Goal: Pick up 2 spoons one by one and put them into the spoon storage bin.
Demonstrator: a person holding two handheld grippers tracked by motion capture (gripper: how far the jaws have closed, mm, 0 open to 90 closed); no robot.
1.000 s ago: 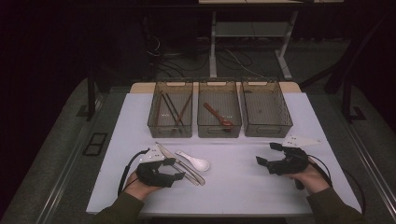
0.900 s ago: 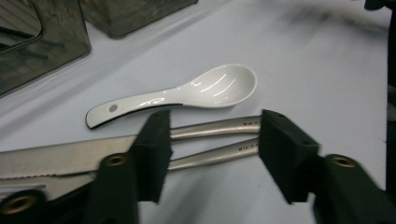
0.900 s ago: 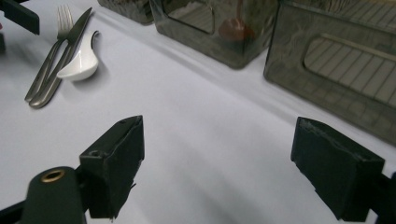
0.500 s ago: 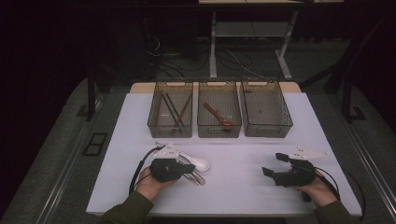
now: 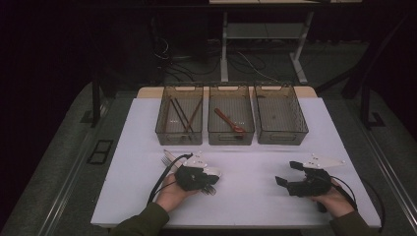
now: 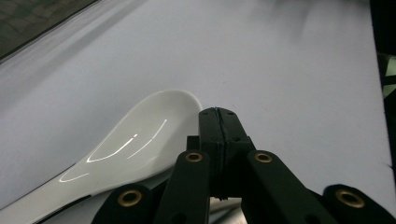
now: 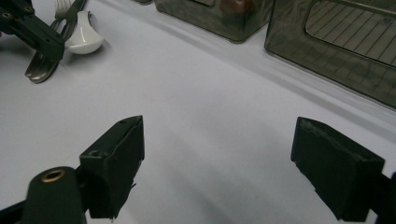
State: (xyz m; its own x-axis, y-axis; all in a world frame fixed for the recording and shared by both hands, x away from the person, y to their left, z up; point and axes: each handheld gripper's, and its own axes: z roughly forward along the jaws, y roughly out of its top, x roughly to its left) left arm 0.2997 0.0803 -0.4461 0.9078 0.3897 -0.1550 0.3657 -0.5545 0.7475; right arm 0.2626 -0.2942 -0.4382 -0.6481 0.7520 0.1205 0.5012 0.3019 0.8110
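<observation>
Jaws of the left gripper [image 6: 218, 122] have just closed, pressed together beside the white spoon [image 6: 140, 135] on the desk [image 5: 255, 162], gripping nothing visible; right gripper [image 7: 217, 163] gapes wide, empty.

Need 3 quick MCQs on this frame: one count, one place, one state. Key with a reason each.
1. How many bins stand in the row?
A two
B four
C three

2. Where does the white spoon lie?
A on the table, beside the left hand-held gripper
B in the middle bin
C on the floor

3. How do the jaws of the right hand-held gripper stand?
A shut on a fork
B open, nothing between them
C shut, empty

Key:
1 C: the high view shows three bins side by side.
2 A: the left gripper view shows the spoon's bowl on the white surface next to the closed jaws.
3 B: the right gripper view shows bare table between the two spread jaws.
</observation>
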